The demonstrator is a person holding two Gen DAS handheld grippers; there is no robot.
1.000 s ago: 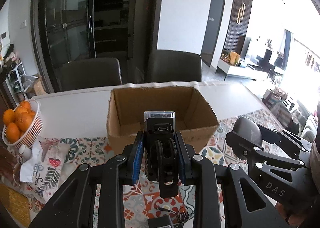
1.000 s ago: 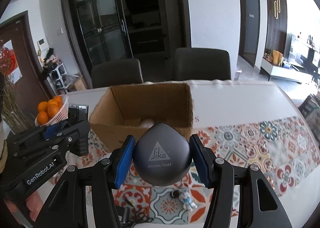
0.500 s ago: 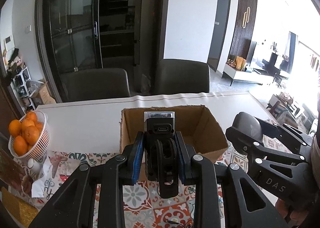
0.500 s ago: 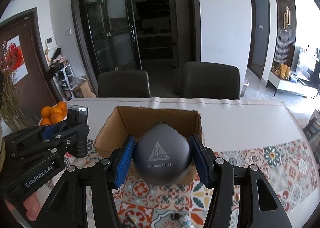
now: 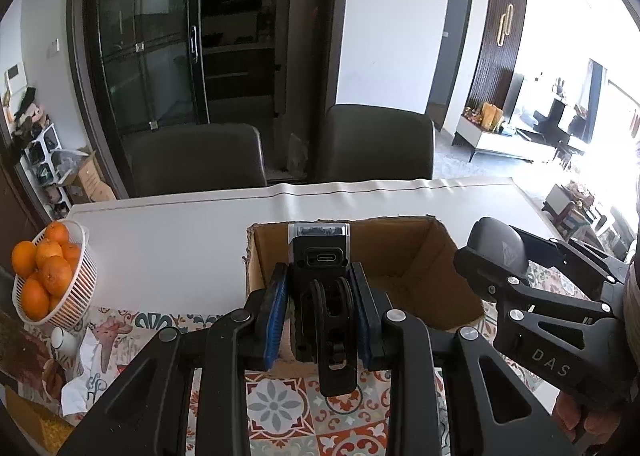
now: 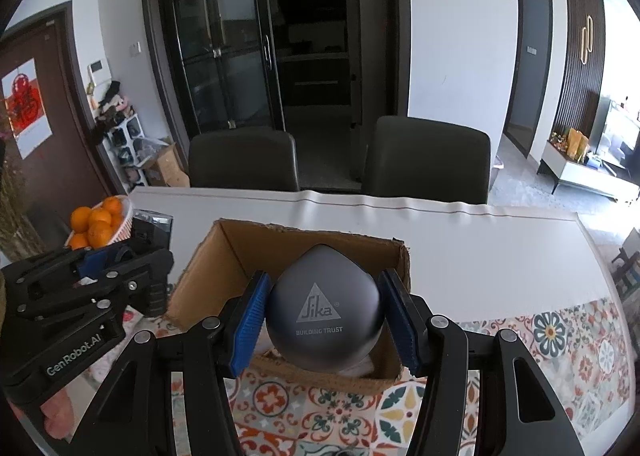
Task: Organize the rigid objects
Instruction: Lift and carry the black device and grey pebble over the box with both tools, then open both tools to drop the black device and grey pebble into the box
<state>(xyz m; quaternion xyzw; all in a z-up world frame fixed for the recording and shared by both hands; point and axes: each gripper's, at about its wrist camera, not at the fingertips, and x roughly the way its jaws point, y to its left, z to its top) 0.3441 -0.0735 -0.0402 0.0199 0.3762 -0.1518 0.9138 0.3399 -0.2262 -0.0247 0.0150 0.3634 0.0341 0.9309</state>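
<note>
1. Rigid objects are in both hands here, carried toward the cardboard box (image 5: 360, 268) that sits open-topped on the counter (image 5: 168, 240), its near edge on the patterned tile cloth (image 5: 276, 408).
2. Far left, a white basket of oranges (image 5: 48, 276) stands near the counter edge, well apart from the box; a wide swing of the left arm could clip it.
3. Left gripper (image 5: 320, 316): its blue fingers (image 5: 275, 312) are pinching a small black device (image 5: 322, 292) with a port on its upper end. The piece stands upright and pokes out past the fingertips, in line with the box's left half as that camera sees it. Let go too early and it would likely strike the near wall or land on the cloth.
4. Right gripper (image 6: 324, 316): its fingers (image 6: 250, 320) clamp the sides of a rounded grey case (image 6: 323, 306) marked with a triangle logo. The curved, smooth shell gives the pads little to bite on, so I judge it could squirm free or roll on landing.
5. Both grippers aim at the same box, side by side and near each other; lowering together risks the two frames knocking, or one shoving the light box along the counter.
6. Something pale lies in the box; I cannot tell what.
</note>
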